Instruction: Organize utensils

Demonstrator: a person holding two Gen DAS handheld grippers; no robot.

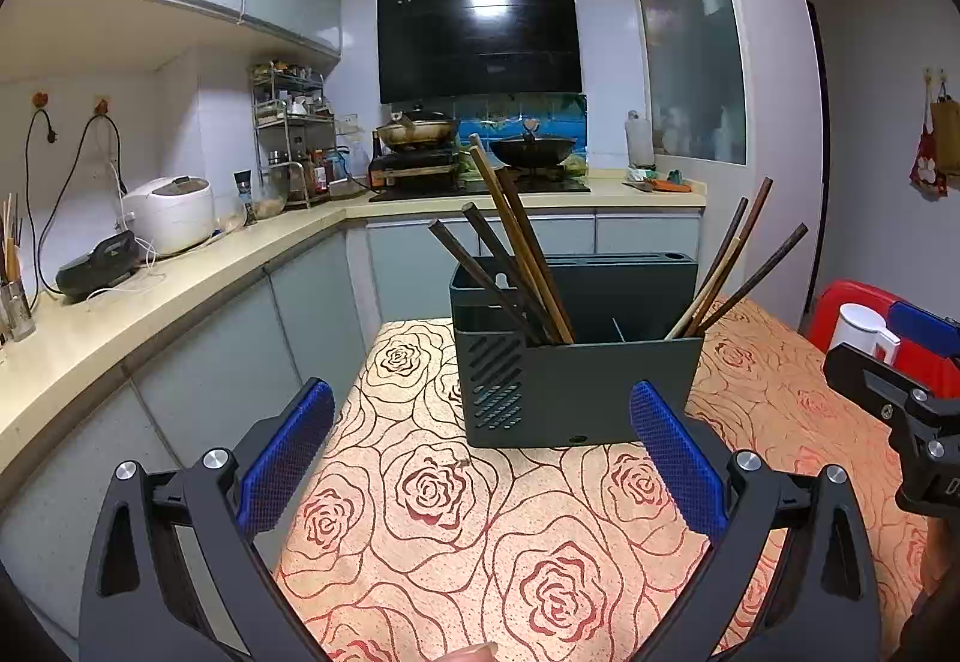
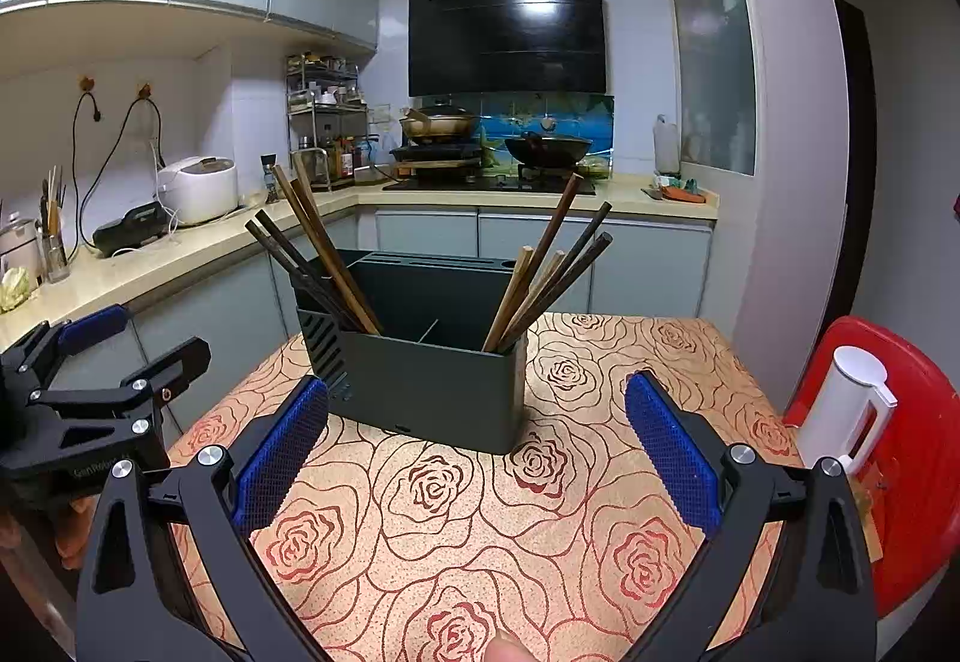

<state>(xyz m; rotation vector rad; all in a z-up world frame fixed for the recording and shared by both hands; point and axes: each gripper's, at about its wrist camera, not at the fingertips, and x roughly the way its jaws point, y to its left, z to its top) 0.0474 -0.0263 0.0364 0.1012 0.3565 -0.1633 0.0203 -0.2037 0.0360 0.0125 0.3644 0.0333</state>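
Standing on the rose-patterned tablecloth [image 1: 432, 488], our dark matte utensil holder [image 1: 576, 392] (boxy, one end slotted) has wooden chopsticks [image 1: 522, 254] leaning in both end compartments. We hold the left gripper [image 1: 480, 464] and right gripper [image 2: 477, 452] spread wide, blue textured pads [image 2: 282, 458] empty.

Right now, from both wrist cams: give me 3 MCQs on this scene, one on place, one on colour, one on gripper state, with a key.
1. Where do the chopsticks stand?
A. flat on the tablecloth
B. in both end compartments of the holder
C. in a drawer

2. What colour are the finger pads?
A. blue
B. green
C. white

3. What state are the two grippers in?
A. both open, empty
B. both shut
C. left shut on a chopstick

Key:
1 B: left chopsticks and right chopsticks lean out of the dark holder.
2 A: pads are blue.
3 A: left gripper and right gripper have jaws wide apart, holding nothing.
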